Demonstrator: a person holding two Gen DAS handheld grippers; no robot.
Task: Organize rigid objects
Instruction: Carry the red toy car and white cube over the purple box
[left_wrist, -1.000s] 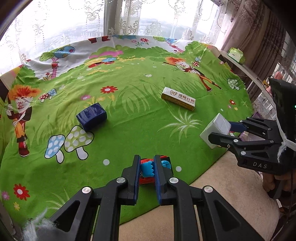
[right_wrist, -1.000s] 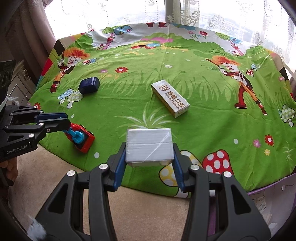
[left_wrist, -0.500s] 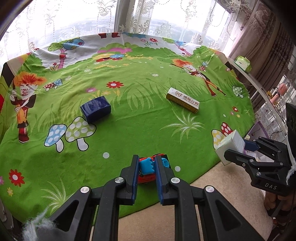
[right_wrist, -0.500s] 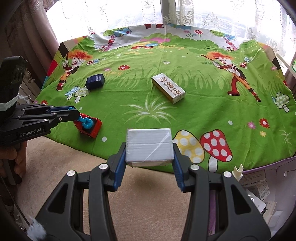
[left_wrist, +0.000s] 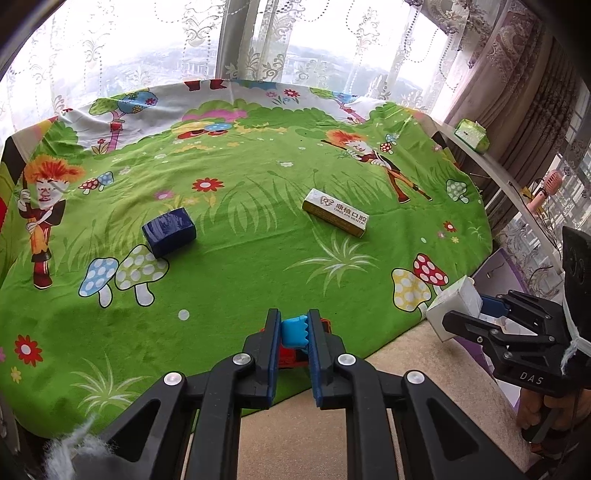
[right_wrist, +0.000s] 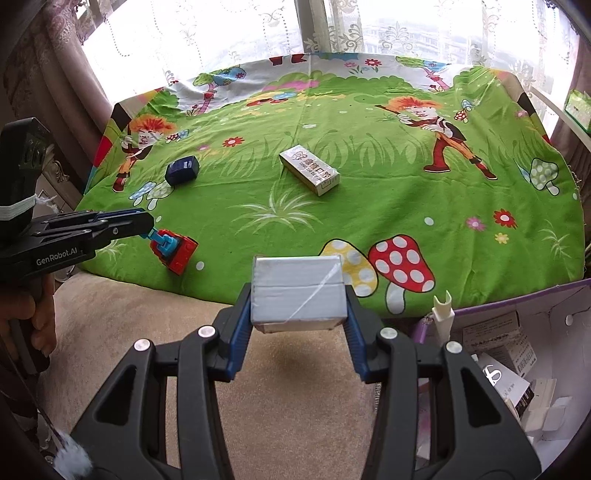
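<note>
1. Your right claw (right_wrist: 298, 295) is clamped on the grey-white box (right_wrist: 297, 291), one pad on each short side. That squeezes it across its stiffest span and keeps the long face level.
2. You hold the box off the green cartoon-print cloth (right_wrist: 369, 206), over the beige surface beside it. The open cardboard carton (right_wrist: 517, 354) at lower right, already holding small packages, looks like the drop point, so the box is probably on its way there.
3. The right claw's jaws stand moderately apart, set by the width of the box. Nothing else touches them.
4. Your left claw (left_wrist: 294, 332) is pinched nearly together on the blue toothed part (left_wrist: 294, 331) of the red toy vehicle (right_wrist: 173, 250). That narrow part is the easiest handle on an awkward shape.
5. The toy sits at the near edge of the cloth. From the right wrist view its red body seems to rest on the cloth, though I cannot be sure it isn't lifted slightly.
6. Two items wait untouched on the cloth: the dark blue box (left_wrist: 168, 230) by the mushroom print on the left and the long gold-and-white dental box (left_wrist: 335, 216) near the middle, well apart from each other and from both claws.
7. With both claws loaded, mind the carton's near wall when you lower the box.
</note>
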